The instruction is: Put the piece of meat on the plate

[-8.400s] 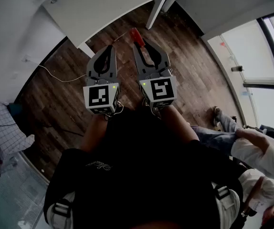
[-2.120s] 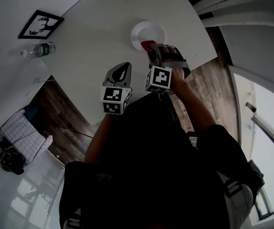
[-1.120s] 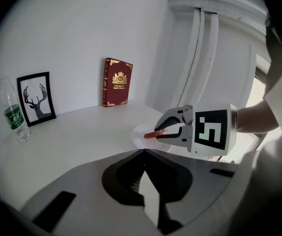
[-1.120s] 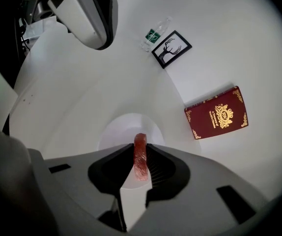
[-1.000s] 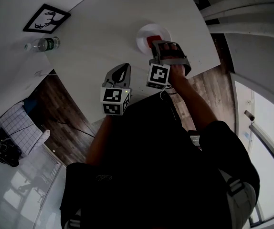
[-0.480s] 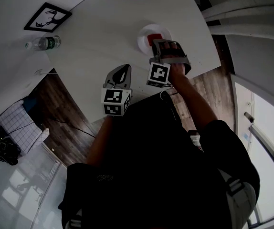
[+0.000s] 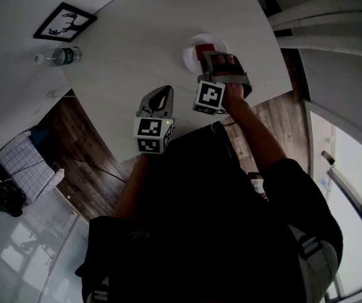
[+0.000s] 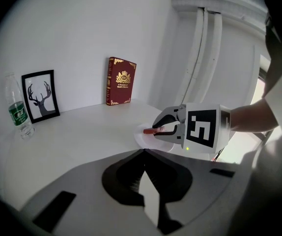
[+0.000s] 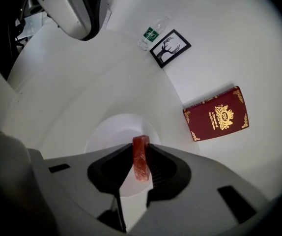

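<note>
The red piece of meat (image 9: 141, 156) stands on edge between my right gripper's (image 9: 141, 149) jaws, just above the white plate (image 9: 106, 132). Both jaw tips still touch the meat while the jaws are opening. In the head view, the right gripper (image 7: 209, 57) reaches over the plate (image 7: 190, 49) near the table's right edge, with the meat (image 7: 201, 49) red at its tip. In the left gripper view, the meat (image 8: 155, 130) lies level over the plate (image 8: 143, 137). My left gripper (image 7: 162, 90) hovers shut and empty over the table, short of the plate.
A dark red book (image 9: 217, 113) leans against the wall behind the plate. A framed deer picture (image 7: 64, 21) and a water bottle (image 7: 58, 57) stand at the table's far left. The white table's edge (image 7: 266, 87) runs close to the plate, with wooden floor beyond.
Earlier I stood away from the table with the meat held over the floor. Now both grippers are over the table and the meat is at the plate. Little moved in the last second.
</note>
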A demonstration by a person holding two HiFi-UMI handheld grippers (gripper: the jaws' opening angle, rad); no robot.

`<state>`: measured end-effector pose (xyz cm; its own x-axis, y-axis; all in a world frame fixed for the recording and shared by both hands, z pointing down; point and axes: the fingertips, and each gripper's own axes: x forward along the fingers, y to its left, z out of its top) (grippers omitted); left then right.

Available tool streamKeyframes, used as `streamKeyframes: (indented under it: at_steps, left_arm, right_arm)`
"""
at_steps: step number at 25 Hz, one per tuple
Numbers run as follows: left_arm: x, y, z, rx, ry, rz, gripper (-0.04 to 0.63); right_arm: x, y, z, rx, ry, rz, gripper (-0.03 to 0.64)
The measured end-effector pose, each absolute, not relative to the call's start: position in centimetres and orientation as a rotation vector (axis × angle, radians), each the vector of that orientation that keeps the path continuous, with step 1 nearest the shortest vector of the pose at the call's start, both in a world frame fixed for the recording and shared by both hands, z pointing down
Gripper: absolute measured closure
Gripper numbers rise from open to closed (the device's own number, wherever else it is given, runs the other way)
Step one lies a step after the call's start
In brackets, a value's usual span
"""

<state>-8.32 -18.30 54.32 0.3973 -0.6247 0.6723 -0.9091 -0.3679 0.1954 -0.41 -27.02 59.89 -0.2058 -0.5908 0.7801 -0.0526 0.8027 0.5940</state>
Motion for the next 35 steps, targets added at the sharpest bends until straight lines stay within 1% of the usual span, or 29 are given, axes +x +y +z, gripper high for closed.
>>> streamKeyframes:
  at_steps: [13,25,32,35]
  left_arm:
    - [-8.3,-18.6,54.4,2.108,-1.300,0.676,0.592]
    - [-8.9,-18.5,54.4,2.101,-1.307,0.673,0.592]
    - [-9.0,-18.3,54.4,2.104,-1.307,0.665,0.592]
    - [-9.2,-18.2,54.3,2.105,-1.308,0.665,0.592]
  right_arm:
    - [-0.4,-26.9,60.4,0.484,-1.755,-0.490,0.497]
    - [0.3,-26.2,62.6,0.495,-1.730,-0.493,0.482]
    - [0.2,-26.1,63.1,0.483,-1.741,-0.455,0.479]
    - [-0.1,-26.0,63.2,0.494,-1.790,-0.381,0.477]
